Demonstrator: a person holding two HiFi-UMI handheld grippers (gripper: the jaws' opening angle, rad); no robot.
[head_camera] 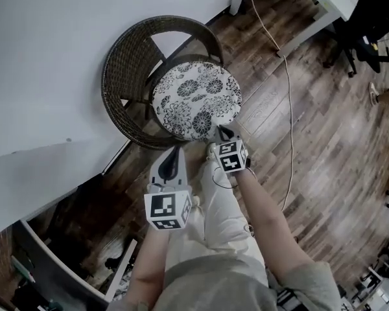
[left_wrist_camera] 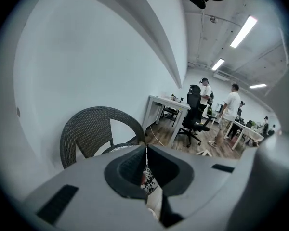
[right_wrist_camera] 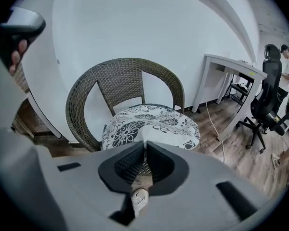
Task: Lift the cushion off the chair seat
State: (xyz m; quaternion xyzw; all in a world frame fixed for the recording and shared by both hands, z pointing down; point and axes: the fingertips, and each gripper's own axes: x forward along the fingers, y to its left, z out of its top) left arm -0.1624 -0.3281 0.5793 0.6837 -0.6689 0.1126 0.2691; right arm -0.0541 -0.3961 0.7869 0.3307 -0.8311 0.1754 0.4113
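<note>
A round cushion (head_camera: 194,99) with a black-and-white flower print lies over the seat of a dark wicker chair (head_camera: 126,63). Both grippers are at its near edge. My left gripper (head_camera: 176,151) has its jaws together at the cushion's front left, and flowered fabric (left_wrist_camera: 145,183) shows in the gap behind the tips (left_wrist_camera: 146,150). My right gripper (head_camera: 223,133) is shut at the front right rim; in its own view the tips (right_wrist_camera: 144,146) meet right at the cushion's (right_wrist_camera: 149,121) front edge. Wicker and a shoe show below them. The chair back (right_wrist_camera: 120,76) rises behind.
A white wall (head_camera: 45,57) stands behind and left of the chair. A white desk (right_wrist_camera: 231,66) is to the right, with a cable (head_camera: 286,96) running over the wood floor. A black office chair (right_wrist_camera: 267,105) and people (left_wrist_camera: 229,109) are farther off.
</note>
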